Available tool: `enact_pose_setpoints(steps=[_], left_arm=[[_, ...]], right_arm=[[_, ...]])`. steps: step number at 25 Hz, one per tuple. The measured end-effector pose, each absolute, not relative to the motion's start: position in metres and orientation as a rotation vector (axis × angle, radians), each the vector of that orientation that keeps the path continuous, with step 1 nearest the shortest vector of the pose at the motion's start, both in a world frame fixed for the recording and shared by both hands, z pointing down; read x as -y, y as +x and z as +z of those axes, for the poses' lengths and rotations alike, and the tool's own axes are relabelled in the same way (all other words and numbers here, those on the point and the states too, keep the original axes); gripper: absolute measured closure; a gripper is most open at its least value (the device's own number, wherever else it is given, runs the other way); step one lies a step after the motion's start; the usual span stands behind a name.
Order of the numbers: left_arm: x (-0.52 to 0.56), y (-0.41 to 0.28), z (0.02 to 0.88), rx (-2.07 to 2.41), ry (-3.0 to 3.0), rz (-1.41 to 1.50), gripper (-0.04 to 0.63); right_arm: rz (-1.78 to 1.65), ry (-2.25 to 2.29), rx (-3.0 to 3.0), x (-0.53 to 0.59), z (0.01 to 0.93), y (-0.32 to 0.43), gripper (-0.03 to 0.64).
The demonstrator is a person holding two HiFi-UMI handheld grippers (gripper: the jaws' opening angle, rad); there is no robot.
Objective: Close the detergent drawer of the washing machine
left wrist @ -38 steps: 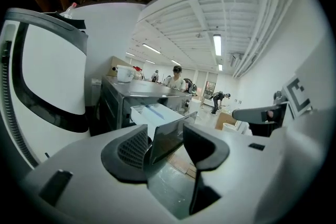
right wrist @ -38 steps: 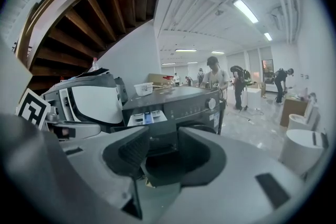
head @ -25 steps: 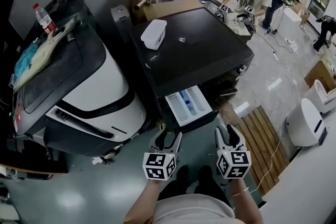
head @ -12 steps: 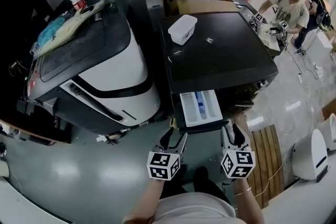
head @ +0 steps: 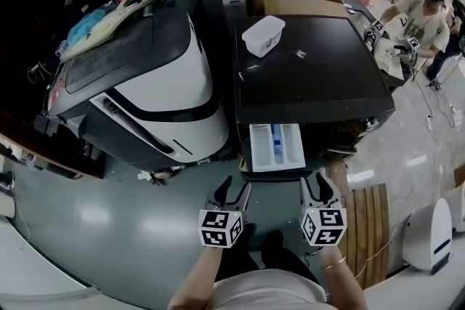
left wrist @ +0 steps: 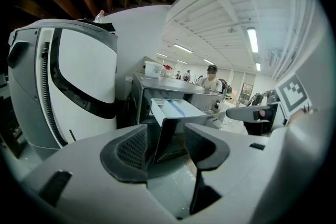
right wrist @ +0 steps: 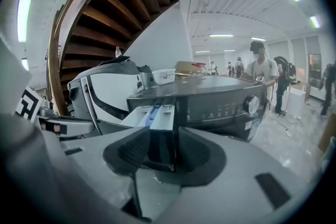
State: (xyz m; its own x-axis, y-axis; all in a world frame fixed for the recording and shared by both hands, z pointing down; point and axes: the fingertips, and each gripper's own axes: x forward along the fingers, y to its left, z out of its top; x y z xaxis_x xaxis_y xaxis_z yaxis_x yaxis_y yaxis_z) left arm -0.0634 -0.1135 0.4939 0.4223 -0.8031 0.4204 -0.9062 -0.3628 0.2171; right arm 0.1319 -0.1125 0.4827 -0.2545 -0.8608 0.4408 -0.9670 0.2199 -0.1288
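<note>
The detergent drawer (head: 277,147) stands pulled out of the front of the dark washing machine (head: 312,83), at its upper left, with its white compartments and blue insert showing. We hold both tools near it but not touching. The left gripper (head: 232,192) is off the drawer's left corner and the right gripper (head: 318,187) off its right, each with jaws apart and nothing between them. To close it well, we judge one gripper should meet the middle of the front panel and push straight in, evenly, so the drawer neither skews nor jams, until it sits flush.
</note>
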Motion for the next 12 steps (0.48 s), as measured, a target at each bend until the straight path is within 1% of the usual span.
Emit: enact_pose_setpoints(steps=[12], left_arm=[[0.112, -0.059, 0.523, 1.497, 2.195, 0.377, 0.402]], right_arm=[[0.555, 1.562, 2.247, 0.115, 0.517, 0.129, 0.459]])
